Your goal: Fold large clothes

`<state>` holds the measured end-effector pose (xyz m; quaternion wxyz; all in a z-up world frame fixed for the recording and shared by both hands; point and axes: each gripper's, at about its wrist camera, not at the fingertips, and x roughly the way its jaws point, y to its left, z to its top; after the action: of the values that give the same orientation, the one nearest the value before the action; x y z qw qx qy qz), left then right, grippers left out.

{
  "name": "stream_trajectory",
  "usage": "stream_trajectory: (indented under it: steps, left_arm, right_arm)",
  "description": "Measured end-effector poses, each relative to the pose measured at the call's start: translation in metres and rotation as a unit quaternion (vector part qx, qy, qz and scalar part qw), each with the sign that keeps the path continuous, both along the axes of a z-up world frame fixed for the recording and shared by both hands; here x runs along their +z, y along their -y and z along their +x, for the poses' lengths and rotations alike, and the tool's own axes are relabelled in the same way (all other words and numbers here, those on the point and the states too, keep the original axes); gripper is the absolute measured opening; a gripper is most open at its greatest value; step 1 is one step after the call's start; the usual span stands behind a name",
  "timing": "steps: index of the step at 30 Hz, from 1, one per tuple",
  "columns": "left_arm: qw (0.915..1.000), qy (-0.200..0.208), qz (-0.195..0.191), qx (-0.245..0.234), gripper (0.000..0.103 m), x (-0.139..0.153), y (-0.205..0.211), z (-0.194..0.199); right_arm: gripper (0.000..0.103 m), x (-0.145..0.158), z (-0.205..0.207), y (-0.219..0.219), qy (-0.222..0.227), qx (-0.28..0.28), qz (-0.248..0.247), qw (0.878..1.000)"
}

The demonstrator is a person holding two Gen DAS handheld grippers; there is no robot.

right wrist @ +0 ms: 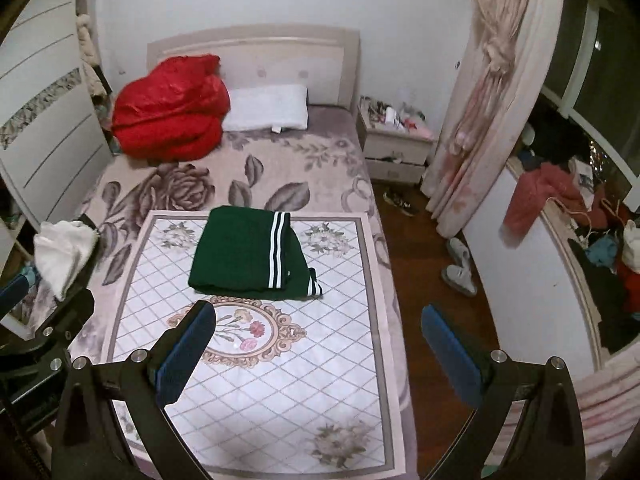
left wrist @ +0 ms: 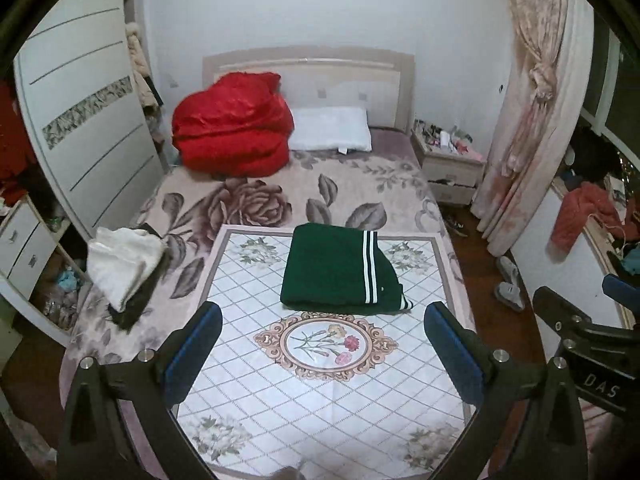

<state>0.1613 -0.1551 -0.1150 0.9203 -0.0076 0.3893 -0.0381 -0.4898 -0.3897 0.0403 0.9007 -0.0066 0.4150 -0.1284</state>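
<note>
Left wrist view: folded green garment point(left wrist: 340, 270) lies on the bed's quilted mat point(left wrist: 248, 264), dead ahead and far of the left gripper point(left wrist: 322, 338), stripes running near-far; right gripper point(right wrist: 318, 340) sits right of it, both grippers spread wide, empty.

Green striped garment point(left wrist: 340, 270), folded, flat on mat point(left wrist: 320, 400)

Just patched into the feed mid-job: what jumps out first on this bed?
The big red quilt heaped at the headboard, left of the white pillow. Next, the folded green garment with white stripes, lying on the patterned mat. Both the left gripper and right gripper hover open, empty.
</note>
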Motion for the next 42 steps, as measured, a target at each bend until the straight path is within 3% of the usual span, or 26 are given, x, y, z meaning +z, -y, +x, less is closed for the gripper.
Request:
stream_trajectory:
  steps: [8,18,42]
  left_arm:
    - [0.9998,0.014,-0.010,0.008,0.103,0.040,-0.009,-0.052]
    - [0.9995,0.029,-0.004,0.004,0.103,0.058,-0.014,-0.084]
    - [0.9984,0.053,-0.003,0.021,0.103,0.061,-0.023,-0.100]
  right_arm:
    - [0.103,0.062,-0.080,-0.009,0.041,0.004,-0.002,0.999]
    - [0.103,0.098,-0.134,-0.016,0.066,0.000,-0.014,0.998]
    - [0.103,0.108,-0.131,-0.016,0.071,0.021,-0.021,0.997]
